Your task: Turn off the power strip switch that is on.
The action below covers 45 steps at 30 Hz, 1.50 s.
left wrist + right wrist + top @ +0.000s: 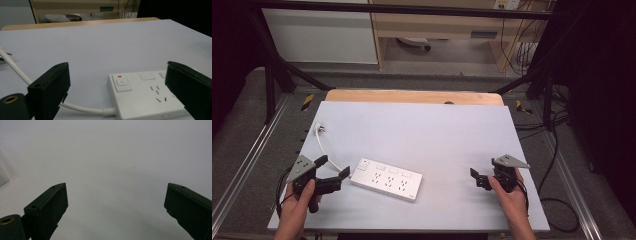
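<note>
My left gripper (333,167), lower left, jaws wide apart, empty, beside power strip (386,179); right gripper (479,179), lower right, wide apart, empty.

Even soft light, dim edges, mild blur

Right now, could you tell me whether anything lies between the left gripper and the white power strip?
Nothing visible does. The left gripper is open beside the power strip's switch end, with bare table between. The strip's own white cable runs under the jaws.

White power strip (386,179) lying flat on table (angled), white cord (324,149) trailing leftward
</note>
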### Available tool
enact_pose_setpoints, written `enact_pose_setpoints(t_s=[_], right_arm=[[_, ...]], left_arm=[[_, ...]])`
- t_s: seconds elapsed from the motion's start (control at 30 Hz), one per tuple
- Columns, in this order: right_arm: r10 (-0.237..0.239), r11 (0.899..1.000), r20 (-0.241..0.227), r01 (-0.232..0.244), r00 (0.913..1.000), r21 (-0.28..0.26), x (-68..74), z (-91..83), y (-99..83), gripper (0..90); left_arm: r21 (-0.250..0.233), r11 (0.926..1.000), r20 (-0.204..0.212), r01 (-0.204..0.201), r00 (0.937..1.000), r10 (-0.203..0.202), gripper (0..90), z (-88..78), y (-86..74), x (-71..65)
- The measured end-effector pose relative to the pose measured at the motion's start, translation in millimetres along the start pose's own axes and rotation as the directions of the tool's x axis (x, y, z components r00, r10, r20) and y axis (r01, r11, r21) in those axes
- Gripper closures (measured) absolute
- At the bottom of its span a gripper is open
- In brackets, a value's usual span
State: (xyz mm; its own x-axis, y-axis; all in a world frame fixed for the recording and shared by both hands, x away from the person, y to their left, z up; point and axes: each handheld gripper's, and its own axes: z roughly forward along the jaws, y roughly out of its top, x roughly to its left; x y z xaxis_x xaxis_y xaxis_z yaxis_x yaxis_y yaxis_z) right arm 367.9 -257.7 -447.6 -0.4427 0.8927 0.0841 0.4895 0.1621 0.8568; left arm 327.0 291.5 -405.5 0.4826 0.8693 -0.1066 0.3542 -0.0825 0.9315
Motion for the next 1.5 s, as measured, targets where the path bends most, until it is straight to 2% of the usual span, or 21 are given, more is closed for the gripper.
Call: enact_pose_setpoints(t_s=[0.2,0.33,0.67,0.8,0.97,1.1,1.2,1.5], right_arm=[[-0.036,0.998,0.026,0.037,0.9990,-0.047,3.7,-3.3,2.1,5.5],[-0.039,0.998,0.027,0.040,0.9989,-0.046,4.1,-3.1,1.9,5.2],[-0.033,0.998,0.025,0.035,0.9991,-0.049,5.5,-3.5,2.7,5.1],[-0.028,0.999,0.034,0.029,0.9990,-0.031,4.3,-3.3,1.9,5.1],[-0.019,0.998,0.034,0.021,0.9992,-0.055,3.7,-5.1,3.2,4.8],[-0.032,0.997,0.031,0.034,0.9990,-0.063,6.0,-5.1,4.0,4.7],[-0.037,0.997,0.032,0.039,0.9988,-0.067,6.3,-5.9,4.6,4.5],[-0.041,0.995,0.049,0.045,0.9980,-0.084,6.5,-8.8,5.2,4.4]], left_arm=[[0.003,1.0000,0.004,-0.003,1.0000,0.003,6.0,0.1,0.0,-0.6],[0.006,1.0000,0.009,-0.004,1.0000,0.004,6.0,0.5,0.0,-1.2],[0.008,0.9999,0.008,-0.008,0.9999,0.008,6.0,0.6,0.0,-1.7],[0.007,0.9999,0.014,-0.009,0.9999,0.009,5.8,0.4,0.1,-1.8],[0.007,0.9999,0.020,-0.013,0.9997,0.013,5.5,0.1,0.7,-3.0],[-0.003,0.9999,0.028,-0.015,0.9995,0.015,5.4,-0.7,1.7,-4.7],[-0.031,0.9994,0.047,-0.016,0.9987,0.017,4.7,-2.4,3.9,-6.5],[-0.042,0.9988,0.057,-0.025,0.9980,0.027,4.7,-4.5,5.6,-9.3]])
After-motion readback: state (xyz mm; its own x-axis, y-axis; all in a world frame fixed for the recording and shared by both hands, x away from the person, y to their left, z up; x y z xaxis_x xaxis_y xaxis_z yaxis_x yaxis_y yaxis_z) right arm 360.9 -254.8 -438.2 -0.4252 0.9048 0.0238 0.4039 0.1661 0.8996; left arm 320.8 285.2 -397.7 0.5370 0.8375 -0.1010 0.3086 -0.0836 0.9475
